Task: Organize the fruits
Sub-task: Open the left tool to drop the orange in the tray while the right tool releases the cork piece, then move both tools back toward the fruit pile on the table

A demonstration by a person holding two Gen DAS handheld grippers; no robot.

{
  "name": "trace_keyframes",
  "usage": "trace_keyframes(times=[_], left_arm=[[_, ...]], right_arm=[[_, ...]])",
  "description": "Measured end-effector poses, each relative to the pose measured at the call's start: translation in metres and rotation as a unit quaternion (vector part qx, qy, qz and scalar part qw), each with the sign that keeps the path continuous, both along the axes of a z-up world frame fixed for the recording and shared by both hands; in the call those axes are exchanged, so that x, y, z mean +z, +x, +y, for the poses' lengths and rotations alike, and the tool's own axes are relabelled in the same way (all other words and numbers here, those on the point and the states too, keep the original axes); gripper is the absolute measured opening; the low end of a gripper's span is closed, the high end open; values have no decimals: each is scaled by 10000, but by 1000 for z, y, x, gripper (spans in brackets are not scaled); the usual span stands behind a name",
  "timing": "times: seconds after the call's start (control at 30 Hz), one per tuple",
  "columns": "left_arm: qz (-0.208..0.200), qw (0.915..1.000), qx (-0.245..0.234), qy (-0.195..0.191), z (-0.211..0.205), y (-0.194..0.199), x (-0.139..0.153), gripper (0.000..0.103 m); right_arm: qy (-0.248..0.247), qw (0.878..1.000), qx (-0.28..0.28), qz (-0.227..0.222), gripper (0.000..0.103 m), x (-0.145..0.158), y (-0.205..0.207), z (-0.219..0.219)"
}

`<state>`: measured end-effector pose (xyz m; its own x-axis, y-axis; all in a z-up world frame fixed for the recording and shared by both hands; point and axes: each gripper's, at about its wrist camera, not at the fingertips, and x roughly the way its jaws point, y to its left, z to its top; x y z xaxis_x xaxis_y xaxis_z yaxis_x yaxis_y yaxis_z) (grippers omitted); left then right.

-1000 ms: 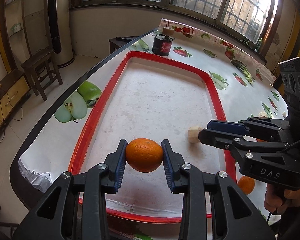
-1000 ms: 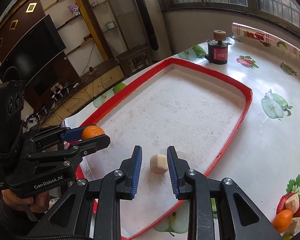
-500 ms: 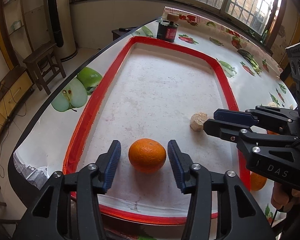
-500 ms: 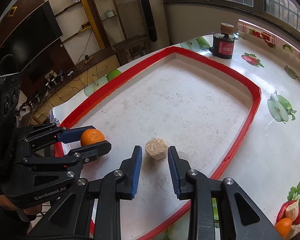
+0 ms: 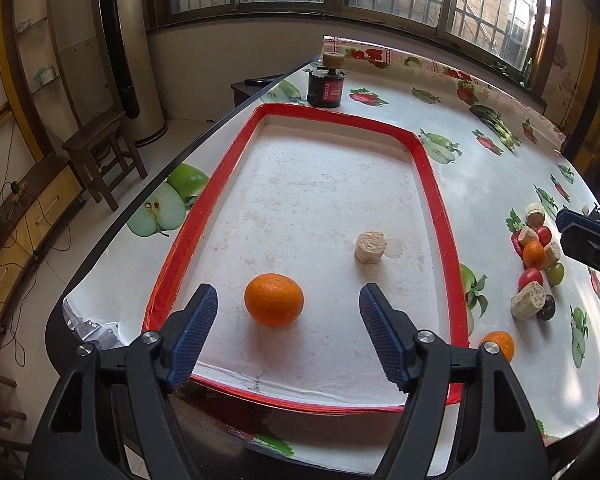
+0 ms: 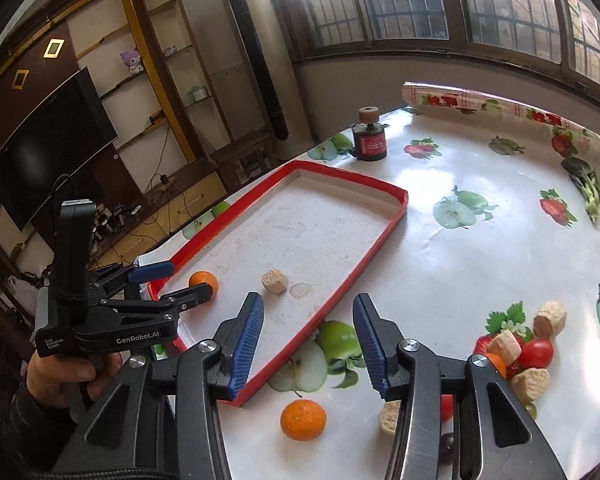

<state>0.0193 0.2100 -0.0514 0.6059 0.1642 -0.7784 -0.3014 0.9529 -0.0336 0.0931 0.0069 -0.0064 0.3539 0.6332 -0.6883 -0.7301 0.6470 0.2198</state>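
The table (image 6: 480, 248), under a glossy cloth printed with fruit, carries the red-rimmed tray (image 5: 434, 184), which serves here as the landmark. Beyond the tray's far end stands a dark jar (image 5: 325, 88) with a cork-coloured stopper. Inside the tray, towards its near end, rests an orange (image 5: 274, 299), and a little further in, towards the tray's right rim, sits a pale cut chunk (image 5: 370, 247) beside a faint wet mark. Outside the tray, off its right rim, lies the unsorted heap (image 6: 520, 348) of tan chunks, cherry tomatoes and small dark fruit, with a second orange (image 6: 303, 419) on the cloth just off the tray's near right corner. The left gripper (image 5: 288, 336) has just been opening and stands wide above the tray's near end, the first orange lying free between its jaws with neither pad touching it. The right gripper (image 6: 308, 346) has also just been opening; its jaws are moderately parted and hold nothing, hanging over the tray's right rim. The round orange looks likely to roll if a departing finger clips it. The second orange could be nudged over the nearby table edge by a careless approach. The crowded heap risks a grab that scatters neighbours or crushes a soft tomato.
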Motion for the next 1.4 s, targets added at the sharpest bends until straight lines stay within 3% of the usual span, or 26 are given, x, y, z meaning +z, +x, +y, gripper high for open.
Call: trace_keyframes(times=[0.3,0.67,0.93,1.03,1.33,1.4], left_arm=[[-217,9992,-311,-144,-31,-12,19,73],[-182,9929,-1142,-282,-98,-15,24,73],[65,9866,-1583,-388,-134,-14,9,73],[171,9852,-1664,-380,-142,-11,1,73],[375,9830,-1771,-307,-149,1,-15,73],[408,9826,-1790,-298,-148,4,-19,73]], right_arm=[[-12,9963,-859,47,60,-3,-5,-88],[-248,9894,-1405,258,63,-32,-15,-147],[-355,9879,-1498,186,62,-37,-16,-159],[-364,9876,-1509,221,57,-41,-11,-159],[-578,9854,-1592,182,53,-50,31,-143],[-709,9837,-1637,202,46,-55,43,-138]])
